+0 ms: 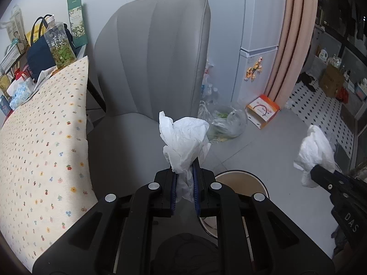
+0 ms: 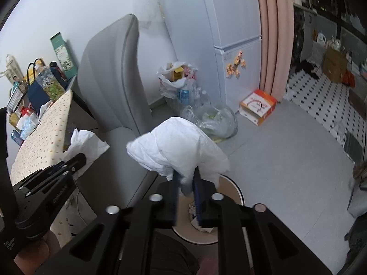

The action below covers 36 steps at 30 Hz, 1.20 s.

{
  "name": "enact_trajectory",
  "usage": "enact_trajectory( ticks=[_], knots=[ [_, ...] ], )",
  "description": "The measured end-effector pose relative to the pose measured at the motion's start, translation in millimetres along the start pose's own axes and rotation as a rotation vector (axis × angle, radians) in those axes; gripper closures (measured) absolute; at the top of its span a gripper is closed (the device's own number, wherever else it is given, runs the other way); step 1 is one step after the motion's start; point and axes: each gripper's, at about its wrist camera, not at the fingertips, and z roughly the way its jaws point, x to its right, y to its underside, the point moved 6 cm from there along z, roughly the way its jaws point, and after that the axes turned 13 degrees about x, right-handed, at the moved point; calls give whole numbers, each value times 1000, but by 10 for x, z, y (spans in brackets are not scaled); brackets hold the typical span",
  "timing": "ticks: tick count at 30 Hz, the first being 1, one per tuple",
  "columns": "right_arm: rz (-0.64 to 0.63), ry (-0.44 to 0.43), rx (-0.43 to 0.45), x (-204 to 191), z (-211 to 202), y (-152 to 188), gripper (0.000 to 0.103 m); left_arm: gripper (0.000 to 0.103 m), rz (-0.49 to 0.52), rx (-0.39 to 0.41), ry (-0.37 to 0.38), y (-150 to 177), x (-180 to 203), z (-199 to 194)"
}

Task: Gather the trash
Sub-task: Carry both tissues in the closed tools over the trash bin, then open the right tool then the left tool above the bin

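Observation:
My left gripper (image 1: 184, 171) is shut on a crumpled white tissue (image 1: 183, 137) and holds it above the edge of the grey chair's seat. It also shows in the right wrist view (image 2: 75, 160) with its tissue (image 2: 87, 144). My right gripper (image 2: 187, 178) is shut on a larger crumpled white tissue (image 2: 176, 151), held just above a round trash bin (image 2: 236, 190) on the floor. Paper scraps lie inside the bin. In the left wrist view the right gripper (image 1: 321, 171) with its tissue (image 1: 314, 151) is at the right, and the bin (image 1: 238, 178) sits below my left fingers.
A grey armchair (image 1: 156, 57) stands ahead with a dotted pillow (image 1: 43, 142) to its left. Clear plastic bags (image 2: 213, 119) with bottles lie by the white fridge (image 2: 229, 45). An orange-white box (image 2: 258, 107) sits on the floor near the pink curtain (image 2: 275, 34). A cluttered desk (image 1: 34, 52) is at left.

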Motion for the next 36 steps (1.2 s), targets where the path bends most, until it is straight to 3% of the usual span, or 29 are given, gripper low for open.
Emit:
enact_trajectory(
  ticks=[2,16,26,27,29,31,36],
  knots=[
    [5,7,7,28,13,7,59,91,3,-5,-1,16,23,21],
    [23,41,40,249,-176,-35,59,91,22,-14,35,41,237,58],
    [69,143,94,781,-554,-125,59,88,74,-44,213,90,959,20],
    [75,147,94,822,-564,-119,59,85,79,-56,239,111,1013,19],
    [89,152,93,881,-563,-105,59,55,99,-67,262,153,1089,7],
    [94,150,95,901,-562,-100,59,41,106,-52,255,156,1076,-13],
    [86,137,110,862,-587,-120,59,30,83,-36,228,94,969,-26]
  ],
)
